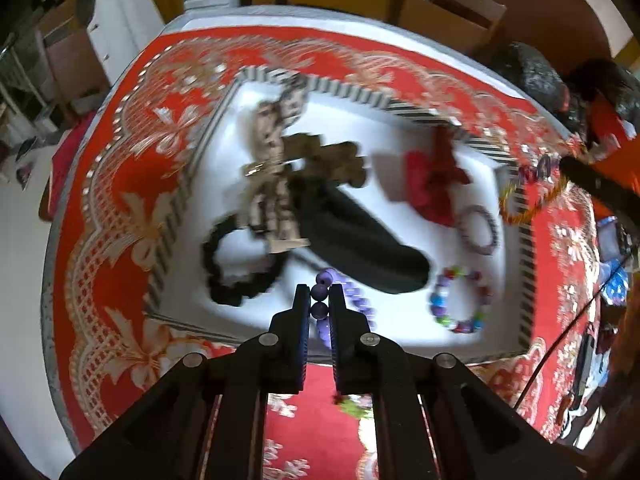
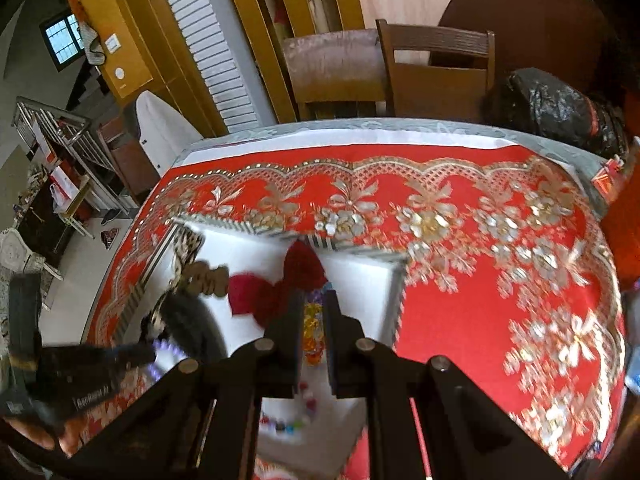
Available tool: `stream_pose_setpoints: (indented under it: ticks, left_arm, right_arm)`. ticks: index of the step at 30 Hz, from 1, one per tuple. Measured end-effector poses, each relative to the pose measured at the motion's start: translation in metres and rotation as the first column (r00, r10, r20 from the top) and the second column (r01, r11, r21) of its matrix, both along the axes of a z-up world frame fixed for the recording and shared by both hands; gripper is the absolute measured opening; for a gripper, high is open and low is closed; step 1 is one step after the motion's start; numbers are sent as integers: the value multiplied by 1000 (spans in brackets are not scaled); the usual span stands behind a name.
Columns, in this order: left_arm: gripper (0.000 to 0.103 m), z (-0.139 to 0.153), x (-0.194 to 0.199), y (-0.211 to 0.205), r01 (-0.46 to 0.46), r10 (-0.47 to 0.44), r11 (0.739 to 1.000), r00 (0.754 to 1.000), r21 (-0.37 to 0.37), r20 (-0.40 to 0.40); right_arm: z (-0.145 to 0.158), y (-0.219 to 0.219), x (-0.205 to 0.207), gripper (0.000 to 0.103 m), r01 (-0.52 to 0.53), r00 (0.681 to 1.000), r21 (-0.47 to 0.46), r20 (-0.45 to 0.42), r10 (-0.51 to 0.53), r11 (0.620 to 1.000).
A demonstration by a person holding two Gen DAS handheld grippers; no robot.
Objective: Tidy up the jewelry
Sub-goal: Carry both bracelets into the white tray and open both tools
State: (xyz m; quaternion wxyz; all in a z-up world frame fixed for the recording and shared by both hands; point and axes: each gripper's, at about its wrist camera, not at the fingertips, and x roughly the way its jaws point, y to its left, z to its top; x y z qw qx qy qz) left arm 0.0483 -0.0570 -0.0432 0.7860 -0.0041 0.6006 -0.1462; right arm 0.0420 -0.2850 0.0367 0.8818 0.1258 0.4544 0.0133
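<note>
Red, gold-flowered cloth [image 1: 400,60] over the table, wooden chairs [image 2: 436,72] beyond.

Purple beads [image 1: 320,300]: pinched in the left tongs [image 1: 319,300], narrowly closed on two dark beads, strand running from the tips back toward the camera and off to the right, above the near edge of the white tray [image 1: 400,140] with striped rim. Orange-yellow beads [image 2: 313,328]: held between the right tongs [image 2: 313,320], narrow, strand lengthwise along the fingers, over the tray's right part.

Seen only in the left view: black scrunchie [image 1: 236,268], black pouch [image 1: 360,240] lying diagonally, leopard bow [image 1: 272,168], small striped ring [image 1: 478,230], and the orange-yellow loop [image 1: 532,200] hanging at the tray's right rim. Seen in both: red bow [image 1: 436,180], multicolour bracelet [image 1: 460,300]. Seen only in the right view: left tongs' body with a hand [image 2: 28,436] at the lower left edge.
</note>
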Motion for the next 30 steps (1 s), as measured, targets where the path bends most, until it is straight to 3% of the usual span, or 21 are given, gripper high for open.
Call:
stream_pose_setpoints:
  ticks: [6,10,15,18,22,25,30]
  left_arm:
    - [0,-9,4,8,4,-4,1000,1000,24,1]
    - [0,-15,4,6,15,-15,999,1000,32,0]
    - [0,-24,6,-2,27,-27,998,1000,55,-1]
    - [0,-28,8,-4,21,-21,997,1000,74,5]
    - [0,-26,8,-3,15,-17,998,1000,58,23]
    - [17,-19,5,0,5,-6,999,999,46,39]
    - [19,-9,-1,1,-3,0,998,999,58,54]
  right_arm:
    - [-36,-12,42,9,47,997,6,-55,-46,999]
    - [-70,-24,45,9,71,988,-26,-139,-74,997]
    - [-86,-26,44,9,68,985,-69,-151,-78,995]
    - [-90,-27,44,10,71,985,-89,-149,-84,994]
    - [-90,-25,41,24,56,983,-62,-174,-66,997]
    - [-78,-21,31,39,54,989,-66,-135,-63,996]
    - [-55,-11,7,42,44,995,-48,-83,-48,998]
